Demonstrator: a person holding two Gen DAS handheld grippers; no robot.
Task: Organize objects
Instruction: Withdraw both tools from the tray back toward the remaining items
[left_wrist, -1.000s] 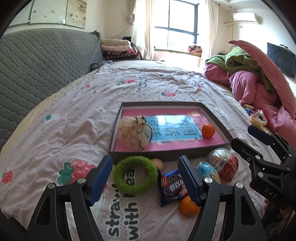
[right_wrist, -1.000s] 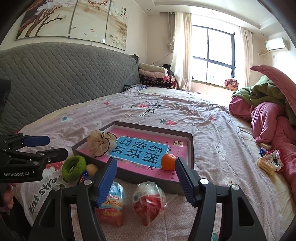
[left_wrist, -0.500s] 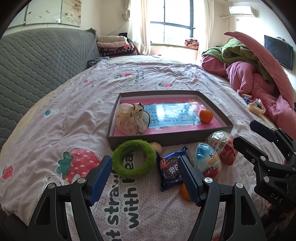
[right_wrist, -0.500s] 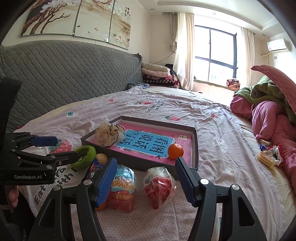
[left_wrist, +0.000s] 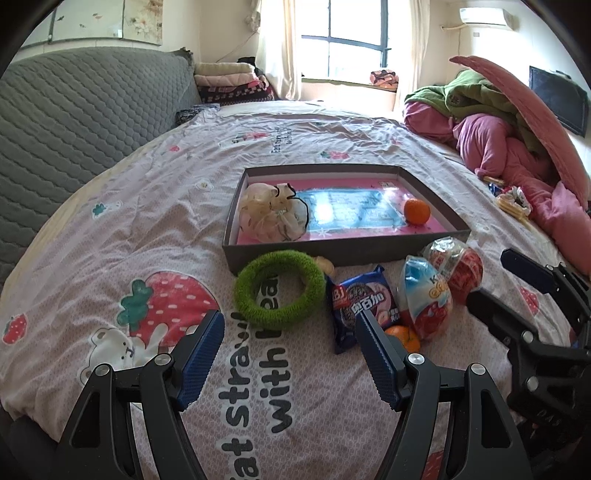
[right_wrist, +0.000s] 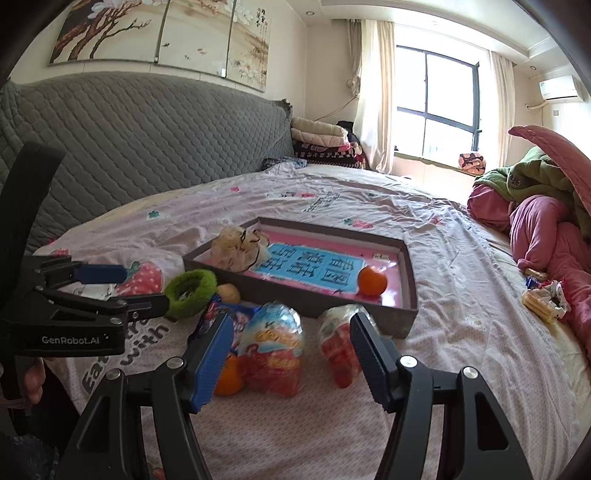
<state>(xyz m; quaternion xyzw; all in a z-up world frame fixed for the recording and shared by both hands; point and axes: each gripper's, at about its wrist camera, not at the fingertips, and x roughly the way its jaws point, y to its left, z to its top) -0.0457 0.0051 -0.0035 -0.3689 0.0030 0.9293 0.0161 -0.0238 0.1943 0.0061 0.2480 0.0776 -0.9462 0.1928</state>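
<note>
A grey tray (left_wrist: 347, 251) with a pink floor lies on the bed; it holds a cream mesh pouch (left_wrist: 273, 214) and an orange (left_wrist: 416, 211). In front of the tray lie a green fuzzy ring (left_wrist: 280, 291), a blue cookie packet (left_wrist: 364, 302), a blue egg pack (left_wrist: 426, 302), a red egg pack (left_wrist: 458, 266) and a second orange (left_wrist: 404, 336). My left gripper (left_wrist: 290, 350) is open and empty, short of the ring. My right gripper (right_wrist: 291, 350) is open just short of the blue egg pack (right_wrist: 273, 347) and red egg pack (right_wrist: 340, 343), touching neither.
A small beige item (left_wrist: 325, 264) sits against the tray wall behind the ring. A heap of pink and green bedding (left_wrist: 509, 122) fills the right side, with snack wrappers (right_wrist: 543, 301) beside it. The grey padded headboard (right_wrist: 129, 140) stands at the left.
In the left wrist view the ring has slid from between the fingertips to beyond them. In the right wrist view the egg packs have shifted up and right, and the left gripper looms larger.
</note>
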